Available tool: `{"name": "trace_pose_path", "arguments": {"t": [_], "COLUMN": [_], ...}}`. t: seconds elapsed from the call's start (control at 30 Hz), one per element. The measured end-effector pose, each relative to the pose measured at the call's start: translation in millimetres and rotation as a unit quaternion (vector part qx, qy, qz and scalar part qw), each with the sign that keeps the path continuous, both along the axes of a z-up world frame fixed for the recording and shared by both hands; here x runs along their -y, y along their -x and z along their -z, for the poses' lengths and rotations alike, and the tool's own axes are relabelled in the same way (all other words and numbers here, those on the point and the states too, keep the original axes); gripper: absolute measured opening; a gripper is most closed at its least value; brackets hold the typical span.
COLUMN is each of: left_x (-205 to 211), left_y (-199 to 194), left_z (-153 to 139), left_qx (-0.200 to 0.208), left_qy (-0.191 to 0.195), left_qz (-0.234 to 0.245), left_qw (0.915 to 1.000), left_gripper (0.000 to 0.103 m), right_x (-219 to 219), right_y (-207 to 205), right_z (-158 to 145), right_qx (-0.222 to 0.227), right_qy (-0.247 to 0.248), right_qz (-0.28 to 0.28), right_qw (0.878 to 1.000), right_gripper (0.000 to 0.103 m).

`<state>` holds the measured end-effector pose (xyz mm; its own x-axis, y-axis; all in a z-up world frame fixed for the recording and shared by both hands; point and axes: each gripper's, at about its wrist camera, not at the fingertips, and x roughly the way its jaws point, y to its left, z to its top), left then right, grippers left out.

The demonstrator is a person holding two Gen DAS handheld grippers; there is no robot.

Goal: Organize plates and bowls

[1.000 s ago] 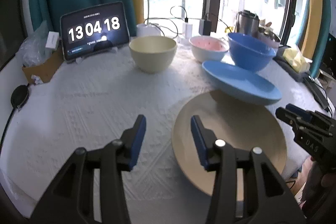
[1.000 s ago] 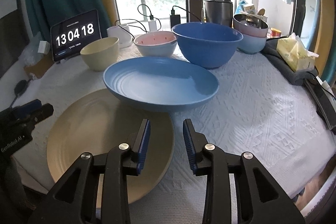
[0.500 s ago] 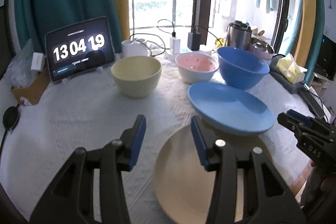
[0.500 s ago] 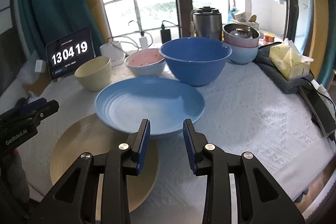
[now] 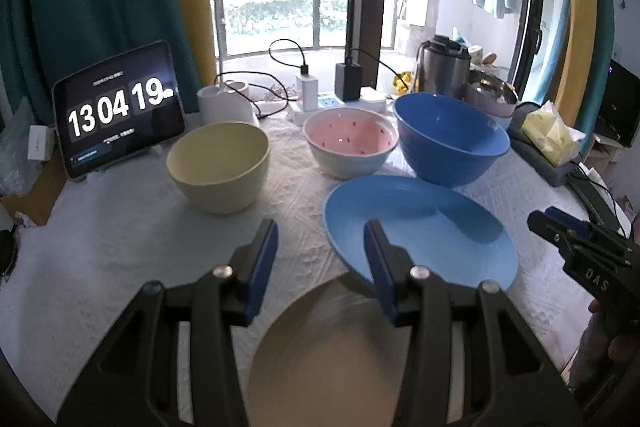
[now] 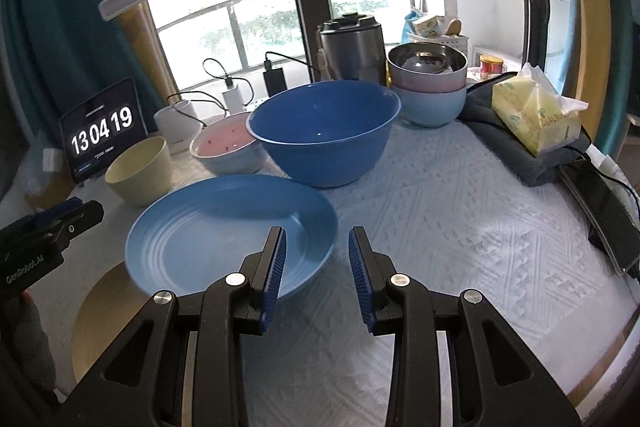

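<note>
A blue plate (image 5: 420, 227) (image 6: 224, 227) rests with one edge on a tan plate (image 5: 328, 359) (image 6: 100, 307) at the table's front. Behind stand a cream bowl (image 5: 218, 167) (image 6: 138, 171), a pink-lined bowl (image 5: 350, 141) (image 6: 226, 147) and a big blue bowl (image 5: 450, 143) (image 6: 324, 131). My left gripper (image 5: 320, 259) is open and empty above the tan plate's far edge. My right gripper (image 6: 316, 267) is open and empty, just right of the blue plate's near rim.
A tablet clock (image 5: 116, 111), a white lamp base (image 5: 226, 105), chargers and cables stand at the back. A steel kettle (image 6: 352, 47), stacked bowls (image 6: 428, 87), a tissue pack (image 6: 532, 119) on grey cloth and a phone (image 6: 600, 207) sit on the right.
Both grippers have risen and pulled back, so the bowls and plates sit lower and further in view. Both stay open. The plates have not moved.
</note>
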<state>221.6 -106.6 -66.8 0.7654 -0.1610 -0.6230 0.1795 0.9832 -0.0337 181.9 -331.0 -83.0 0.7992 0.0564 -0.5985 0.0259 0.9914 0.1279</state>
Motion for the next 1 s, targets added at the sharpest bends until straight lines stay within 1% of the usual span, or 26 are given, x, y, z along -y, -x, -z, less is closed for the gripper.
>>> {"name": "trace_pose_path", "arguments": {"t": [0.43,0.6,0.63,0.7,0.73,0.8,1.0], "left_x": [23,28,29,30,31,32,32], "left_y": [-26,-35,-37,-40,-42,-44,-50], "left_z": [12,19,21,26,28,32,38], "left_qx": [-0.019,-0.034,-0.038,-0.047,-0.051,-0.056,-0.069], "left_qy": [-0.002,-0.002,-0.001,-0.001,-0.003,-0.013,-0.014], "left_qz": [0.012,0.014,0.014,0.015,0.015,0.01,0.012], "left_qw": [0.9997,0.9993,0.9992,0.9988,0.9986,0.9983,0.9975], "left_gripper": [0.046,0.046,0.047,0.046,0.046,0.046,0.046], "right_x": [17,22,22,21,21,18,8], "right_y": [-28,-37,-39,-43,-45,-49,-59], "right_z": [17,23,24,26,27,30,44], "right_qx": [-0.017,-0.02,-0.021,-0.026,-0.028,-0.035,-0.062], "right_qy": [-0.021,-0.036,-0.038,-0.041,-0.043,-0.05,-0.053], "right_qz": [0.005,0.004,0.003,0.0,-0.001,-0.007,-0.018], "right_qw": [1.0,0.999,0.999,0.999,0.999,0.998,0.997], "right_gripper": [0.035,0.035,0.036,0.041,0.042,0.042,0.042]}}
